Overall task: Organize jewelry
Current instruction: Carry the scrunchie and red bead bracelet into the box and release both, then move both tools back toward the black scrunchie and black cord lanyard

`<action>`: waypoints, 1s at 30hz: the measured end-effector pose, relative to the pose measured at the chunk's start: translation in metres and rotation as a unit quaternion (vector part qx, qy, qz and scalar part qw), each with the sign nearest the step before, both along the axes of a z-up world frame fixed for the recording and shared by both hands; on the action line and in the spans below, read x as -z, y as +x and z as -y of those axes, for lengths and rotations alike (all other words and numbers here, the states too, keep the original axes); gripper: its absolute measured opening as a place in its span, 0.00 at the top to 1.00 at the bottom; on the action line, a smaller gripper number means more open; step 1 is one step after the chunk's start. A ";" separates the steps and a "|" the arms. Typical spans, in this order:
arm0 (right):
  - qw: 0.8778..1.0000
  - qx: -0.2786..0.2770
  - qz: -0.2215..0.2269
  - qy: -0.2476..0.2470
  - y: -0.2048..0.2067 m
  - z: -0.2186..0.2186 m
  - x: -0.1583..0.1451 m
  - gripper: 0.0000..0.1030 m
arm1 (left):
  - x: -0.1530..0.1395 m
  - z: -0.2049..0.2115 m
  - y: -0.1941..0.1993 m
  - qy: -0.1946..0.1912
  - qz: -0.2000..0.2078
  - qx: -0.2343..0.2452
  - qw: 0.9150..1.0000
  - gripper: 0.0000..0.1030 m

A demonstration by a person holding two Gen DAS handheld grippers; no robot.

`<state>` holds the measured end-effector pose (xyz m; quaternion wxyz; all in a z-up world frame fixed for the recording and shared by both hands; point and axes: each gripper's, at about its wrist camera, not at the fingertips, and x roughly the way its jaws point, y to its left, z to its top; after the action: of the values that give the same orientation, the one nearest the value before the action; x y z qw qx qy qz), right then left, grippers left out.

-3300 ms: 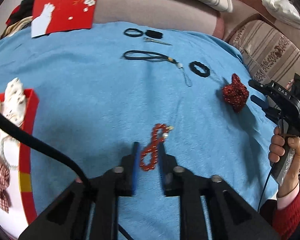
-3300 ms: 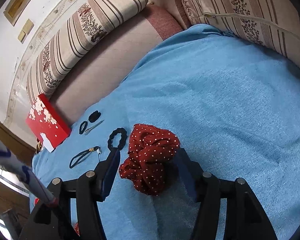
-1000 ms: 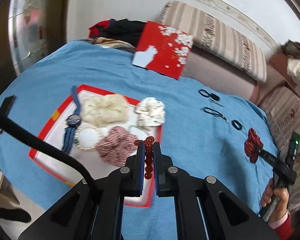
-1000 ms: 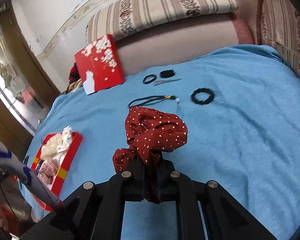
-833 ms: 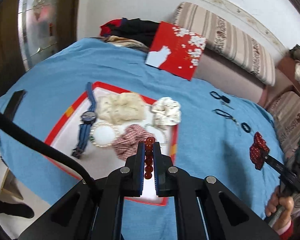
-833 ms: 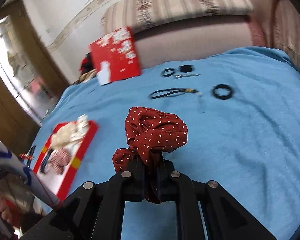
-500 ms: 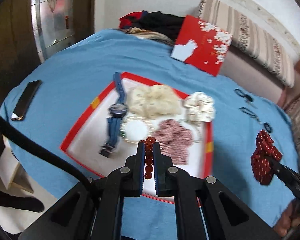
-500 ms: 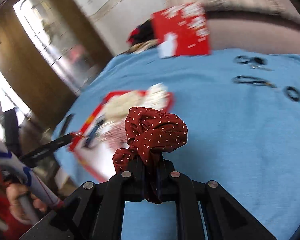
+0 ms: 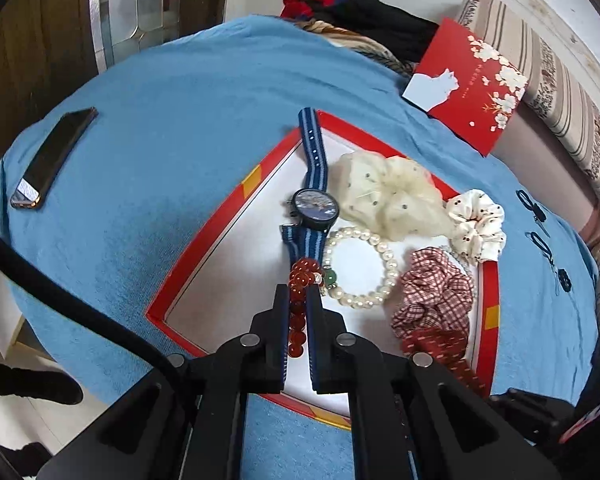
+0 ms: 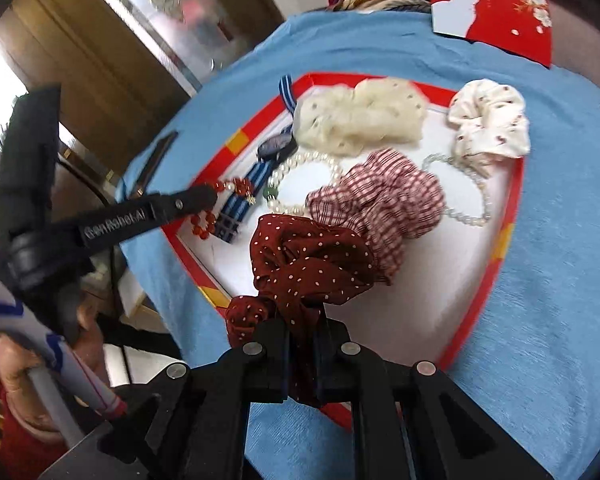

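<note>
— Over the red-rimmed tray (image 9: 224, 236), what does the left gripper (image 9: 299, 320) have?

— Its two fingers are pressed together on a red bead bracelet (image 9: 300, 280). The beads run up between the pads and bunch above the tips, over the lower end of the blue striped watch (image 9: 314, 204). From the right wrist view the same bracelet (image 10: 220, 208) hangs in a loop from those tips over the tray's near left corner.

— And the right gripper (image 10: 302, 356)?

— Clamped on a dark red polka-dot scrunchie (image 10: 312, 264). The fabric billows out above the closed fingers, in front of the red checked scrunchie (image 10: 384, 196). Whether it touches the tray floor, I cannot tell.

— What lies in the tray?

— The watch along the left side, a cream dotted scrunchie (image 9: 388, 196) next to it, a small white scrunchie (image 9: 476, 224) at the right rim, a pearl bracelet with a green bead (image 9: 358, 268) just beside the watch strap, and the checked one right of the pearls.

— Anything on the blue cloth (image 9: 160, 160) outside it?

— A phone (image 9: 54, 156) lies well to the left. A red box lid with white blossoms (image 9: 468, 84) leans at the far edge. Small black hair ties (image 9: 540, 236) sit far right.

— The person?

— A hand (image 10: 24, 380) grips the left tool's handle, low left in the right wrist view.
</note>
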<state>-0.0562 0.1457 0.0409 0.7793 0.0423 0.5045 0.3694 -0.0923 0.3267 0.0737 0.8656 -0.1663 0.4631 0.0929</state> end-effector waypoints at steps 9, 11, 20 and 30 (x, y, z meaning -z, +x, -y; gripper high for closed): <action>0.999 -0.004 0.021 -0.038 0.000 -0.019 0.014 0.89 | 0.010 -0.025 0.009 -0.037 -0.005 -0.041 0.998 0.93; 0.999 -0.003 0.021 -0.035 0.000 -0.021 0.013 0.88 | 0.007 -0.030 0.010 -0.039 0.000 -0.047 0.998 0.93; 0.999 -0.002 0.046 -0.007 -0.012 -0.016 -0.016 0.57 | -0.020 -0.034 -0.004 -0.044 0.040 -0.053 0.997 0.65; 0.994 0.069 0.083 -0.017 -0.041 0.069 -0.037 0.51 | -0.060 0.019 -0.028 -0.010 0.064 -0.017 0.998 0.51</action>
<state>-0.0972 0.0765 0.0775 0.8426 0.0332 0.4399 0.3088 -0.1205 0.3079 0.1342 0.8901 -0.1882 0.4049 0.0919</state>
